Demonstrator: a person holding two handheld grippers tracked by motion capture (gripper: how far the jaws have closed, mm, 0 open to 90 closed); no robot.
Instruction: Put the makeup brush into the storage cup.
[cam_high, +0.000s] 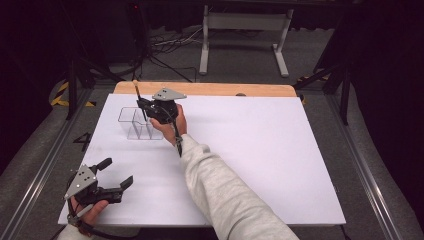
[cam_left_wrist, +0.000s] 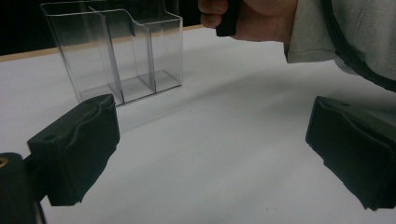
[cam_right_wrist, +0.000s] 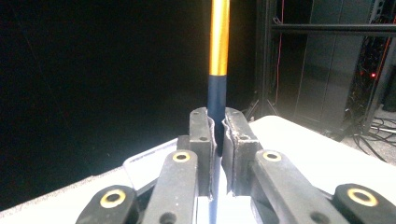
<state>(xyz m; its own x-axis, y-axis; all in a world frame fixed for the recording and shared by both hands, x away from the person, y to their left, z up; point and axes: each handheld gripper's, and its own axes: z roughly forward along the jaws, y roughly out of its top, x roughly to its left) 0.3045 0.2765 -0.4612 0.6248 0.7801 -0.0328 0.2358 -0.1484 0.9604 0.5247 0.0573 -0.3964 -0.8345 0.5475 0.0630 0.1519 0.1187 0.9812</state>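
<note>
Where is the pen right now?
The pen stands upright, pinched in the right gripper, just above the clear plastic holder at the far left of the white table in the high view.

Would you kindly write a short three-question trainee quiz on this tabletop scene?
1. True or false: the right tongs are shut on the pen.
2. What stands just below the right tongs? A) a clear organizer B) a red bowl C) a cardboard box
3. Fill in: the left tongs, near the table edge, are ____.

Key:
1. True; the black and orange pen is upright between the pads.
2. A, the clear organizer, which has several compartments.
3. Open, with nothing between them.
</note>
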